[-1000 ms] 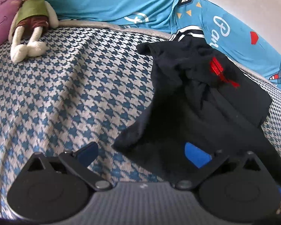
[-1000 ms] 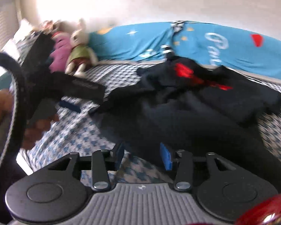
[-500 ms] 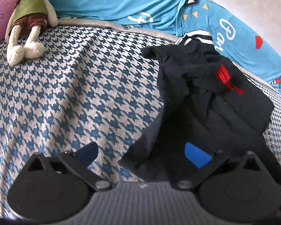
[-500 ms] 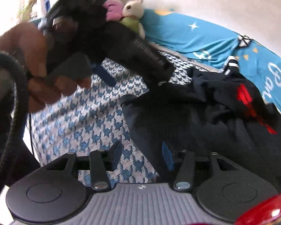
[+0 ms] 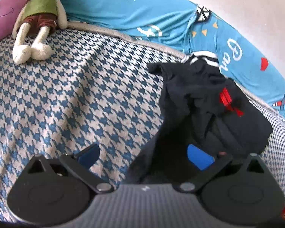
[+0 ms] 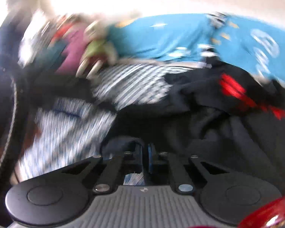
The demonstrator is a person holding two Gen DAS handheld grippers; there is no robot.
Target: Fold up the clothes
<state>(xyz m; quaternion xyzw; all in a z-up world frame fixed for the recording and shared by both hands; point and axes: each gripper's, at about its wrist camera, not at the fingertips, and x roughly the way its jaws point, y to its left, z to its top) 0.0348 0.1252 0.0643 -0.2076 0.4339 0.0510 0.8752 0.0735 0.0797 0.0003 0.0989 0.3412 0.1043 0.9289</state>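
The crumpled black garment with red markings [image 5: 209,110] is lying bunched up on the blue-and-white houndstooth bed cover [image 5: 76,98], over toward the right side, with its far end reaching a black-and-white striped bit of cloth [image 5: 203,56] by the bright blue printed bedding [image 5: 142,17] along the wall.

The left gripper [image 5: 142,155] is hovering low with its blue-padded fingers [image 5: 198,156] spread wide, holding nothing. One pad is sitting over the dark fabric, the other over bare cover, and a corner of the garment is lying between them.

The right gripper [image 6: 145,152] is looking pinched nearly all the way together, and a fold of the black garment [image 6: 209,125] is humped right at its tips, so it seems to be clamped on the cloth. That view is really smeared though, so I'm not fully sure.

A cream plush rabbit in a green top and brown shorts [image 5: 38,19] is sitting at the far left edge, leaning beside a purple plush cushion with a face [image 5: 3,13].
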